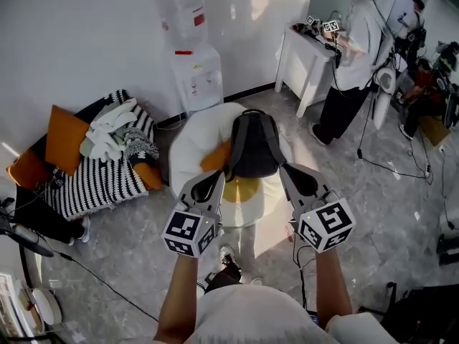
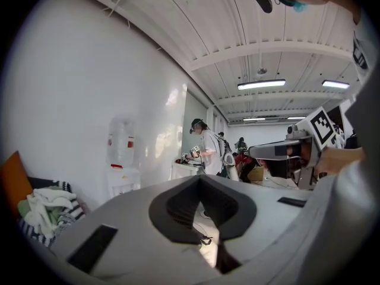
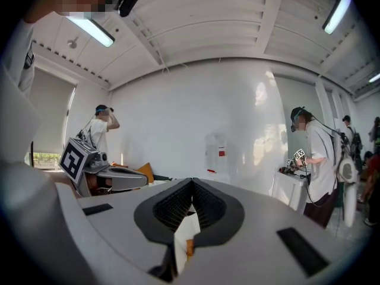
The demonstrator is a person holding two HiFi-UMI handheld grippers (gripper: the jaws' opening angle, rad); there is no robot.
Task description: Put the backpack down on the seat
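On the seat: the backpack (image 1: pixel 252 145), dark, straps facing up, lies across the white seat (image 1: pixel 193 138); a yellow patch of the seat shows just below it, at 6 o'clock.
My left tool (image 1: pixel 221 175): jaws closed tight on themselves and holding nothing. In its own view only floor shows through the notch behind the tips. The tip sits at the backpack's 7 o'clock corner; I cannot tell if it touches.
My right tool (image 1: pixel 284 169): jaws closed tight too, nothing gripped, with a sliver of white and yellow seat showing past them. The tip is at the backpack's 5 o'clock corner; contact unclear.
Both tools: they converge towards the backpack's lower edge, marker cubes nearest me, my forearms behind them.
At 11 o'clock of the seat: a white cooler (image 1: pixel 193 56) against the wall.
At 9 o'clock: a sofa (image 1: pixel 93 185) under a striped throw, with an orange cushion (image 1: pixel 64 138) and heaped cloth.
At 1 o'clock: a white bench (image 1: pixel 305 56), a person (image 1: pixel 351 56) standing at it.
Floor (image 1: pixel 387 213): grey tile, with cables running across it at 3 o'clock.
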